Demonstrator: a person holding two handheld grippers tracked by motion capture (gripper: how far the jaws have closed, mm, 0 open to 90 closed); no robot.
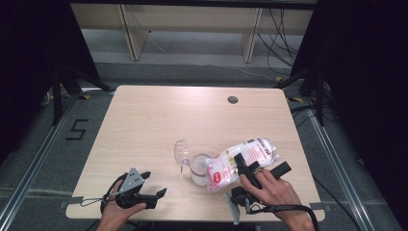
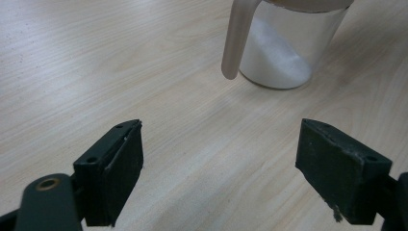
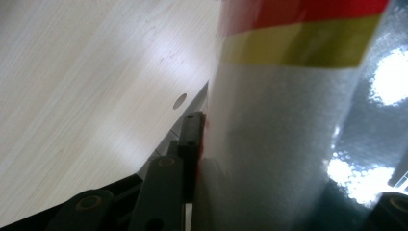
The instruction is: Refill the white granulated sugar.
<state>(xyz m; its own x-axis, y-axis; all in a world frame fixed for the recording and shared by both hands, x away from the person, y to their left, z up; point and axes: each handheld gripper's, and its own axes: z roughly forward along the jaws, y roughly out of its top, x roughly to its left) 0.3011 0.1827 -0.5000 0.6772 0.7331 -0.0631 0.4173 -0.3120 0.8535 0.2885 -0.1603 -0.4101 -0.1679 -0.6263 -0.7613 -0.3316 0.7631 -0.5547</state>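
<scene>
Glossy clear plastic bag [image 1: 245, 161], clear plastic jar [image 1: 199, 168], matt pale wood-grain table [image 1: 159, 120].

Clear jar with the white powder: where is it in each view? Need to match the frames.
High view: the jar stands at centre, slightly right, its open lid to its left, the bag tipped at it from the right.
Left gripper view: top right, beyond the open tongs.
Right gripper view: I can't make it out; the bag is up close.
Shared landmark: the light wood table.
</scene>
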